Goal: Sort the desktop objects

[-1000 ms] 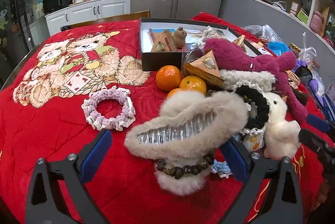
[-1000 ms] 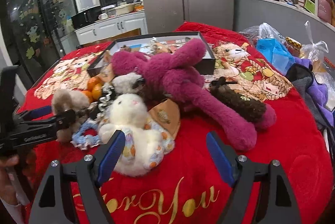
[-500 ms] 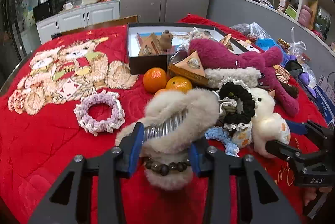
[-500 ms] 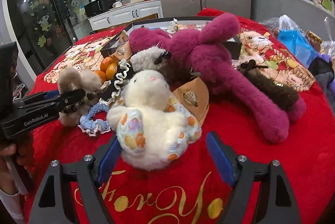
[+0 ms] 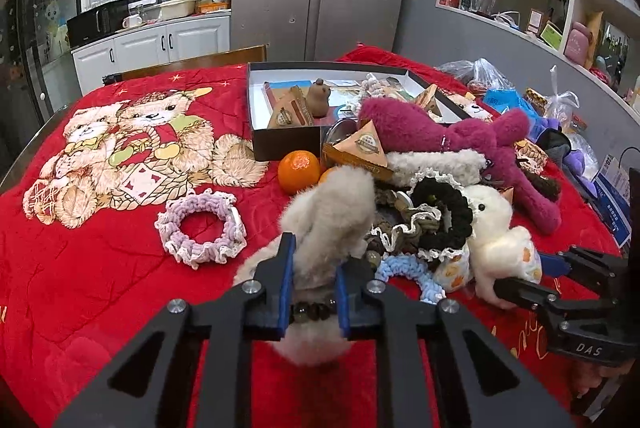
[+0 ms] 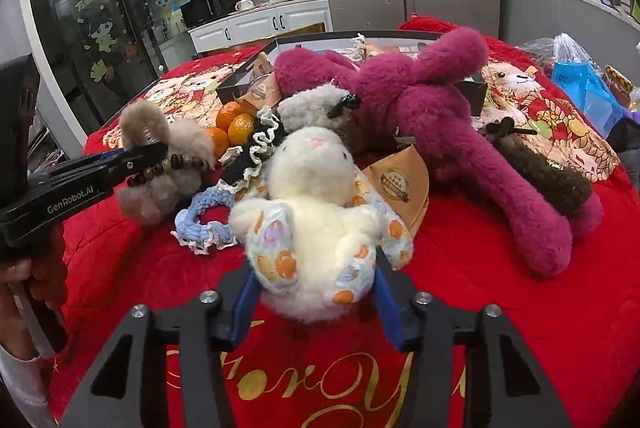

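A beige furry hair claw (image 5: 332,203) with a brown bead bracelet (image 5: 312,308) on it lies on the red blanket (image 5: 100,288). My left gripper (image 5: 314,288) is closing and its blue pads squeeze the claw's near end. In the right wrist view the left gripper (image 6: 160,155) reaches in from the left onto the furry claw (image 6: 160,187). A white plush bunny (image 6: 316,195) sits between the pads of my right gripper (image 6: 316,300), whose jaws are closing and touch both its sides. The left wrist view shows the bunny (image 5: 492,228) to the right, with the right gripper (image 5: 524,280) at its base.
A dark open box (image 5: 288,143) with small items stands at the back. A magenta plush (image 5: 452,135), oranges (image 5: 299,171), a black scrunchie (image 5: 444,211) and a blue crochet ring (image 5: 404,264) crowd the middle. A purple scrunchie (image 5: 200,228) lies to the left. Bags (image 5: 560,103) line the right edge.
Both grippers have narrowed. The left closed from wide open onto the furry claw, which now stands more upright. The right moved in on the bunny and closed against its sides.
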